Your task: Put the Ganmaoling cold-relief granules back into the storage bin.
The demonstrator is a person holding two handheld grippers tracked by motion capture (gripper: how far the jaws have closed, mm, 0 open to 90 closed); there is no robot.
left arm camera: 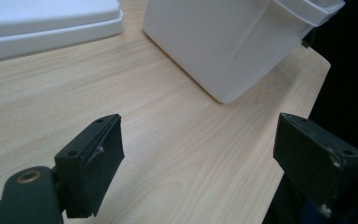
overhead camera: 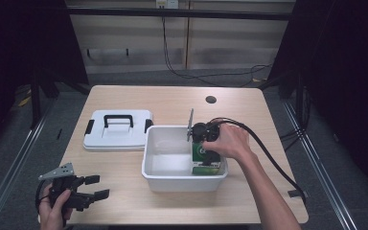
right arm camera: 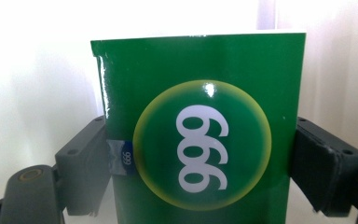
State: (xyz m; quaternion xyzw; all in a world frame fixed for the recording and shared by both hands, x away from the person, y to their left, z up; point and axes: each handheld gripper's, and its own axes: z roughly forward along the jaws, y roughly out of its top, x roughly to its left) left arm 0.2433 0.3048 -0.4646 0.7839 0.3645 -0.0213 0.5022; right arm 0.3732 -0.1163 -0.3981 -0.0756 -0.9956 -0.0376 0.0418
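A green box with a yellow-ringed circle and white "999" sits between the jaws of my right gripper, which press on both its sides. In the high view that green box is inside the white bin, at its right end, with the right gripper reaching down into the bin. My left gripper rests over the table's front left corner, jaws wide apart and empty. In the left gripper view the left gripper points across bare wood toward the white bin.
The white bin lid with a black handle and black clips lies flat left of the bin; its edge appears at the top left in the left gripper view. A dark round hole marks the far table. The table edge drops off at right.
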